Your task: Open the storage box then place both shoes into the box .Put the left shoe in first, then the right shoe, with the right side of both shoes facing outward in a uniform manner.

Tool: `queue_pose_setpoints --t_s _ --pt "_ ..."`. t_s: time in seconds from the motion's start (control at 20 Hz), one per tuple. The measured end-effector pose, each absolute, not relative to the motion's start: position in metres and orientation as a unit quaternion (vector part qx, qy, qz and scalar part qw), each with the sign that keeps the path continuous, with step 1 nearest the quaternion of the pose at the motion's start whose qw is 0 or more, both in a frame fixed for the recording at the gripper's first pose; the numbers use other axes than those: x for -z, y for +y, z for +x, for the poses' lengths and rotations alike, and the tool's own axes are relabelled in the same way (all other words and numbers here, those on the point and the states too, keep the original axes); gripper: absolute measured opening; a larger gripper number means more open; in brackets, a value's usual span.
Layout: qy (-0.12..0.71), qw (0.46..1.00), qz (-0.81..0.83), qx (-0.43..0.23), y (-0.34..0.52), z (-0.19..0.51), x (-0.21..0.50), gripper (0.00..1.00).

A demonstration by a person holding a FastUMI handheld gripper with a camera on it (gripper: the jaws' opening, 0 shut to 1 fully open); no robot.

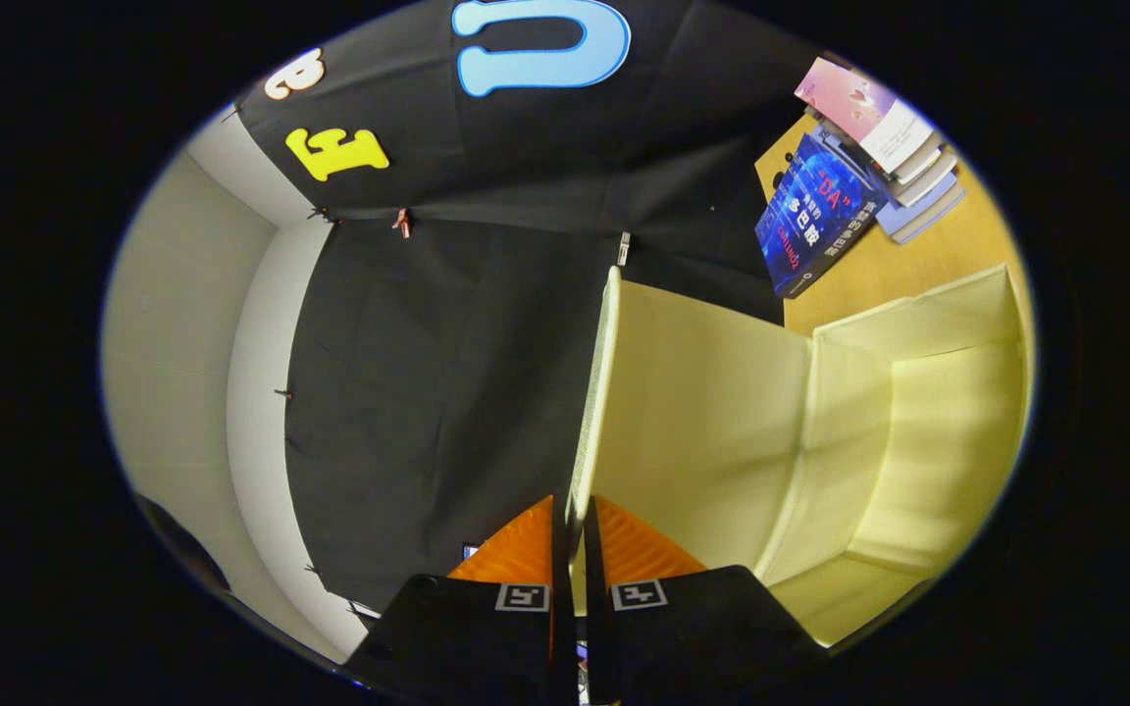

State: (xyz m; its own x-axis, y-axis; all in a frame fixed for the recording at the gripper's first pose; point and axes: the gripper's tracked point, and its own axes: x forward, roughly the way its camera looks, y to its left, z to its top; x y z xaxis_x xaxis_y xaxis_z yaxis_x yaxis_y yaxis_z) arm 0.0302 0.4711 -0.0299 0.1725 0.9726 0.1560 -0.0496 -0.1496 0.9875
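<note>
Now pale yellow storage box point(820, 431) sits open on wooden table point(928, 265), empty interior visible beyond fingers. Box lid point(592, 392) stands raised, seen edge-on, its lower edge pinched between both fingers; gripper point(573, 534) closed narrow on it. Beyond box, blue book point(815, 218) leans against stack of books point(894, 147) on table. On lid's other side, black cloth wall point(428, 373) hangs, with pale wall point(182, 343) past it.
</note>
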Motion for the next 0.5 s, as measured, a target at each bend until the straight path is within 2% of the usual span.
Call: queue_pose_setpoints --t_s 0.2,0.25,0.3,0.45,0.5 --pt "0.425 0.515 0.553 -0.499 0.502 0.022 0.038 0.11" --pt "0.425 0.516 0.549 -0.501 0.506 0.021 0.040 0.22" --pt "0.427 0.516 0.548 -0.502 0.505 0.017 0.042 0.28" --pt "0.429 0.515 0.549 -0.499 0.496 0.018 0.049 0.59" --pt "0.423 0.520 0.553 -0.495 0.487 0.022 0.051 0.65"
